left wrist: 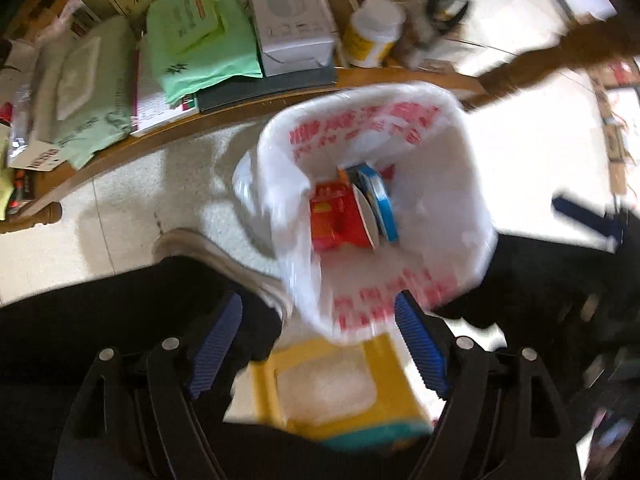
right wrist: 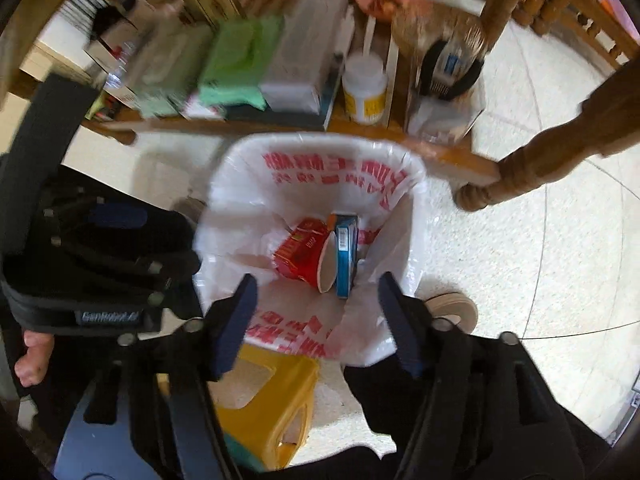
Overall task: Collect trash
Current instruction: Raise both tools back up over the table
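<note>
Left wrist view looked almost straight down into the trash bin (left wrist: pixel 472 184), lined with a white bag printed in red, standing on the floor just beside a low wooden shelf (left wrist: pixel 240 114) crowded with packets and boxes. At the bottom lay a red paper cup (left wrist: pixel 340 220) on its side and a blue box (left wrist: pixel 380 200) standing on edge, touching each other. The left gripper (left wrist: pixel 320 344) hung above the near rim with its jaws wide apart and nothing between them. In the right wrist view the right gripper (right wrist: pixel 316 320) also hovered over the bin, its jaws spread and empty; the cup (right wrist: pixel 304 256) and box (right wrist: pixel 346 256) showed beneath it. A yellow stool (right wrist: pixel 276 400) stood close by, against the bin's near side. Both frames were blurred. The risk, as I judged it, was the loose bag edge: a fingertip catching it could drag the liner off the rim or tip the light bin over against the stool.
</note>
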A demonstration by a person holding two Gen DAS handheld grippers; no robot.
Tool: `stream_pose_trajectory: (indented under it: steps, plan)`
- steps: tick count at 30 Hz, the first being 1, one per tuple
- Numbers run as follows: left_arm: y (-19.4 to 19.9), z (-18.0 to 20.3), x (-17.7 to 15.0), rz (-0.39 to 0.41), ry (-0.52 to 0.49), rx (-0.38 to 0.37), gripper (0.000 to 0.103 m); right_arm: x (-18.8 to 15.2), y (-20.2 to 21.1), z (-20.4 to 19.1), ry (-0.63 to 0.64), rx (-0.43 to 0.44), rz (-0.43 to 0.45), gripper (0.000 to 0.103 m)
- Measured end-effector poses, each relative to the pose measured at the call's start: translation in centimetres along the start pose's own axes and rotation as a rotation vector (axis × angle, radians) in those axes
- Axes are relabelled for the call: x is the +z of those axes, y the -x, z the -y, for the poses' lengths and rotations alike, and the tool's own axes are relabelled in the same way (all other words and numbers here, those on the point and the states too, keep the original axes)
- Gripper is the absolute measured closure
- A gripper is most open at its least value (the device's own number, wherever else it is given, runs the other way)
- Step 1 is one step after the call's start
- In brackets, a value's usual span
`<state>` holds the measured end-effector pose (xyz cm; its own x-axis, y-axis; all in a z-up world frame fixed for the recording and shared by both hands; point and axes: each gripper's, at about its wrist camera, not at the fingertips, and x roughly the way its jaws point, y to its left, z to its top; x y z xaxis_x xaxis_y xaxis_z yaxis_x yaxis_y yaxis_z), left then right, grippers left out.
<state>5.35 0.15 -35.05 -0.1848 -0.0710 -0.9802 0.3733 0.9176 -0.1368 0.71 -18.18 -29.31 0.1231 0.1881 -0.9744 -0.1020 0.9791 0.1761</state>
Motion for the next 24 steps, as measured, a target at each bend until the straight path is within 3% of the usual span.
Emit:
stream_pose_trajectory:
  steps: [3,7,12,16,21,24]
  plan:
    - [4.8,0.0,-2.2,0.005,-0.03,-0.01,0.023,-0.2,5.6,-0.5,0.015,0.034,0.057,0.03]
    - [13.2,-0.3,-2.9,0.08,-0.028,-0.041,0.02,1.0,13.0,-0.9,0.036,0.038,0.142,0.029]
    - [26.1,0.4,0.0,0.294,-0.014,0.139,0.015,4.7,21.8,-0.6,0.018,0.035,0.234,0.024]
    - [33.4,1.6,2.7,0.385,-0.002,0.175,0.01,8.0,26.9,-0.8,0.03,0.003,0.272,0.023]
    - [37.1,3.1,5.8,0.406,0.01,0.208,0.01,10.9,29.8,-0.9,0.025,0.011,0.277,0.023]
    - [37.6,3.2,7.5,0.38,0.02,0.15,0.01,12.1,30.9,-0.6,0.005,0.008,0.298,0.023]
